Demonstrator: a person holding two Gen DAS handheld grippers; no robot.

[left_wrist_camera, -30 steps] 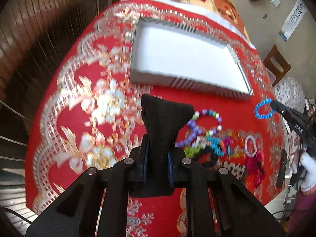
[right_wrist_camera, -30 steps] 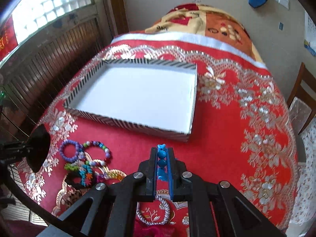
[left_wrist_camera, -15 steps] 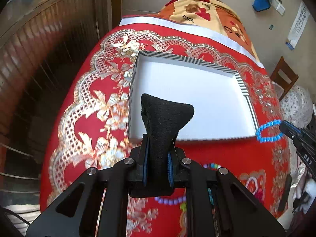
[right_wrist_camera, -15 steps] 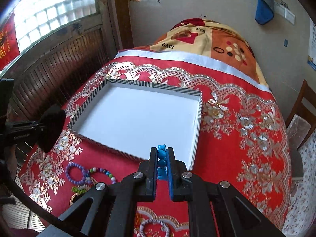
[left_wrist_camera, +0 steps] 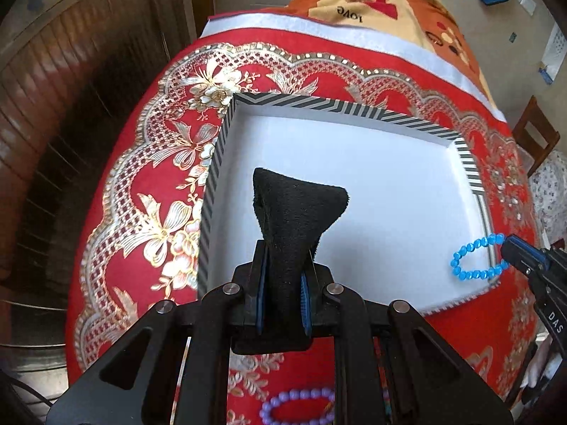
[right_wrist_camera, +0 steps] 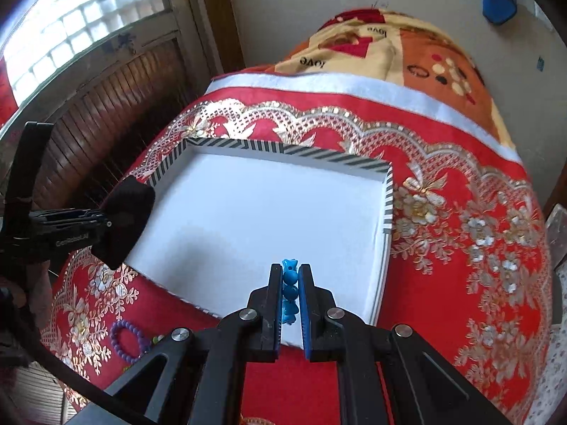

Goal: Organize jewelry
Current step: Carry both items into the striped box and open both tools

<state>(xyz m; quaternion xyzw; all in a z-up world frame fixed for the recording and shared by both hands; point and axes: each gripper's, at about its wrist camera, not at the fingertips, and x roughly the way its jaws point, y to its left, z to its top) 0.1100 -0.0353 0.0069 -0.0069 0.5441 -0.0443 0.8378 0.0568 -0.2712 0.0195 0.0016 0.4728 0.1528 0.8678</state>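
A white tray with a black-and-white striped rim (left_wrist_camera: pixel 219 148) (right_wrist_camera: pixel 388 198) lies on the red and gold tablecloth. My left gripper (left_wrist_camera: pixel 285 248) is shut on a black fuzzy fabric piece (left_wrist_camera: pixel 294 205) and holds it above the tray's near left part. In the right wrist view the same left gripper (right_wrist_camera: pixel 102 221) and black piece (right_wrist_camera: pixel 127 219) hang at the tray's left edge. My right gripper (right_wrist_camera: pixel 290 272) is shut on a blue bead bracelet (right_wrist_camera: pixel 290 283) over the tray's near right part. The left wrist view shows the bracelet's loop (left_wrist_camera: pixel 455 260) dangling from the right gripper (left_wrist_camera: pixel 510 248).
A purple bead bracelet (left_wrist_camera: pixel 297 394) (right_wrist_camera: pixel 117 329) lies on the cloth near the front edge. An orange patterned blanket (left_wrist_camera: pixel 372 0) covers the far end. A wooden chair (left_wrist_camera: pixel 535 134) stands at the right, and dark wooden panelling (right_wrist_camera: pixel 106 113) runs along the left.
Both grippers have moved forward from the jewellery pile to above the tray, each still holding its item. The pile has dropped almost out of view.
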